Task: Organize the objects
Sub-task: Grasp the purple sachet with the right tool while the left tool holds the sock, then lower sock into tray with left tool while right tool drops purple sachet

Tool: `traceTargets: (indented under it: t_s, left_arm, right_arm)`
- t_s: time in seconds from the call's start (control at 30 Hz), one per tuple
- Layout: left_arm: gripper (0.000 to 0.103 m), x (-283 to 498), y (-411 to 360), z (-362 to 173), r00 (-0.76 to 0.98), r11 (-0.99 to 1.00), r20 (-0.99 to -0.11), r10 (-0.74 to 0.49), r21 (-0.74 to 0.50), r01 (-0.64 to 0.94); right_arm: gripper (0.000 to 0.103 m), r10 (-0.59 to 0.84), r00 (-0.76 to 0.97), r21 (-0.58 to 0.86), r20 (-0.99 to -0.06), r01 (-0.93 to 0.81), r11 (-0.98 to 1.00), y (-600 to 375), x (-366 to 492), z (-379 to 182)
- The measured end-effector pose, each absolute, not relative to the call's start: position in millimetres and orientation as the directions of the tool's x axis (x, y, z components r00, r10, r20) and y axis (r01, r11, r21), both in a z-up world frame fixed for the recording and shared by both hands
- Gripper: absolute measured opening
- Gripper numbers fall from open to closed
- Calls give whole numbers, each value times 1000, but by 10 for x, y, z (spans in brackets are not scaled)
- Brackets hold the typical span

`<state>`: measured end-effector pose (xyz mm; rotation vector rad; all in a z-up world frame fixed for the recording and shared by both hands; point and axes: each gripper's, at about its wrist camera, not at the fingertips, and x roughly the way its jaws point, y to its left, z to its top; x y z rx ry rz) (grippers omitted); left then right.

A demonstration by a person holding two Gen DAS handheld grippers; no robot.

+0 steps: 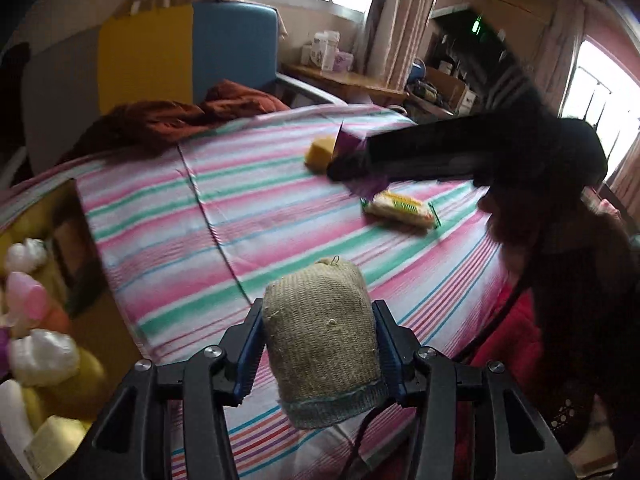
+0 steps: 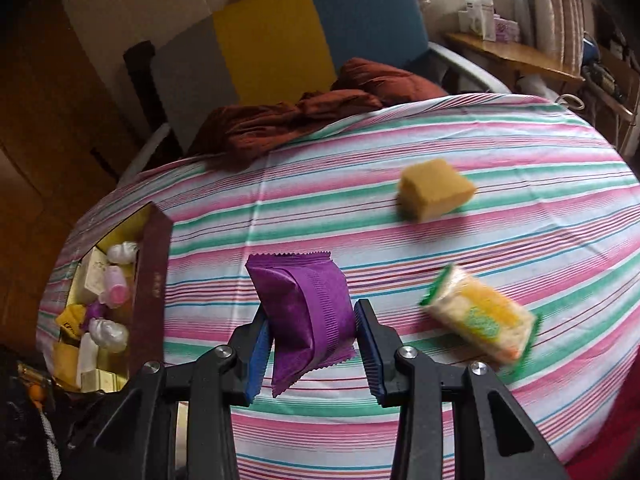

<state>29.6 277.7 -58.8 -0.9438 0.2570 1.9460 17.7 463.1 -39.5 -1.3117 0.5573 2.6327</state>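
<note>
My left gripper is shut on a coarse burlap-covered roll, held above the striped bedcover. My right gripper is shut on a purple foil packet, lifted off the cover. In the left wrist view the right gripper shows as a dark blurred shape with the purple packet at its tip. A yellow sponge block and a green-edged snack pack lie on the bedcover; the left wrist view shows the sponge and snack pack too.
An open box with several small bottles and packets sits at the left edge of the bed, seen too as the box in the left wrist view. A rust-coloured cloth lies at the far side by a yellow and blue headboard.
</note>
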Motion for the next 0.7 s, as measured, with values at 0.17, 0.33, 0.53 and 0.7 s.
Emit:
traceTargets:
  t_s: [0.17, 0.33, 0.53, 0.7]
  left_arm:
    - [52, 285, 2624, -456, -327, -579, -680, 656, -176, -796]
    - [52, 266, 2497, -377, -375, -613, -664, 646, -160, -774]
    - [52, 221, 2336, -335, -410, -651, -659, 631, -162, -742]
    - [52, 190, 2242, -341, -425, -671, -660, 620, -165, -723]
  right_arm:
    - [40, -36, -600, 253, -799, -281, -926, 4588, 153, -487]
    - [40, -33, -593, 233, -804, -264, -936, 4536, 126, -522]
    - [40, -16, -583, 197, -812, -248, -948, 4467, 109, -540]
    - [40, -13, -592, 195, -806, -244, -950, 4449, 114, -524]
